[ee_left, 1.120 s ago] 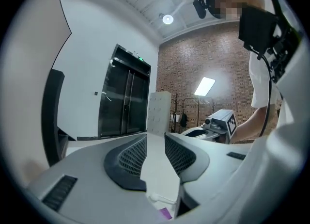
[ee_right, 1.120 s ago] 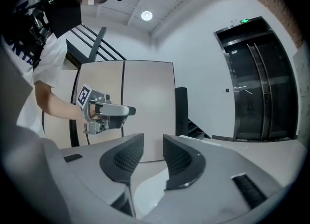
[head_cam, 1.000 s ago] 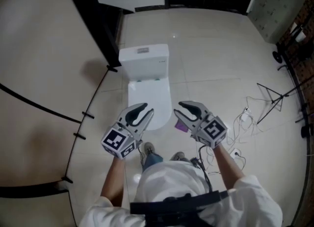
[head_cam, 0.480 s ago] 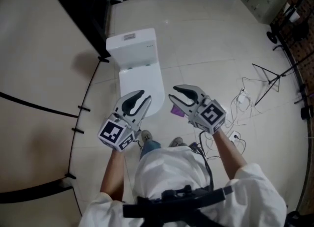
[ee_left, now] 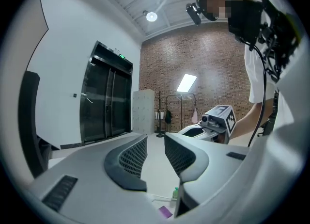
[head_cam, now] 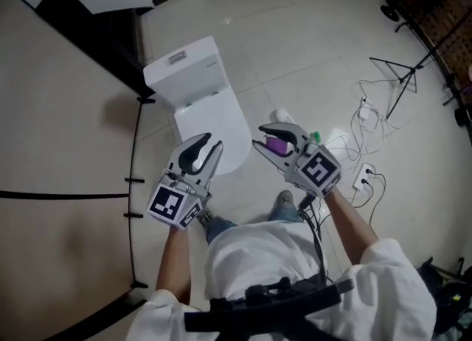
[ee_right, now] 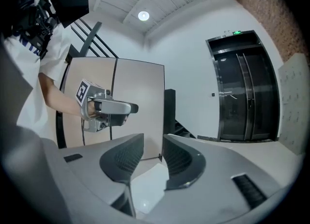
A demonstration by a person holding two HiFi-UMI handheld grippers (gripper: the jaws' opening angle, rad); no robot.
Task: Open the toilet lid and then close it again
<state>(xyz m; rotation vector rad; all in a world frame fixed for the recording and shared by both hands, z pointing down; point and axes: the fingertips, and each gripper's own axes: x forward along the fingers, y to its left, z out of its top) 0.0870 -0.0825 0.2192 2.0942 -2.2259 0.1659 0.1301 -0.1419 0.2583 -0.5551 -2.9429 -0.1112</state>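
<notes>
The white toilet (head_cam: 199,103) looks like smooth, glossy ceramic, the pale tiled floor (head_cam: 310,44) is polished and shiny, and the red brick wall (ee_left: 208,68) is rough and matt.

White toilet lid (head_cam: 217,122), closed, flat

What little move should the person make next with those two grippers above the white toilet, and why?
Probably lower the left gripper to the front edge of the white toilet lid. The lid lies shut; that gripper and the right gripper hang above it, jaws apart and empty, and the left looks nearest that edge.
</notes>
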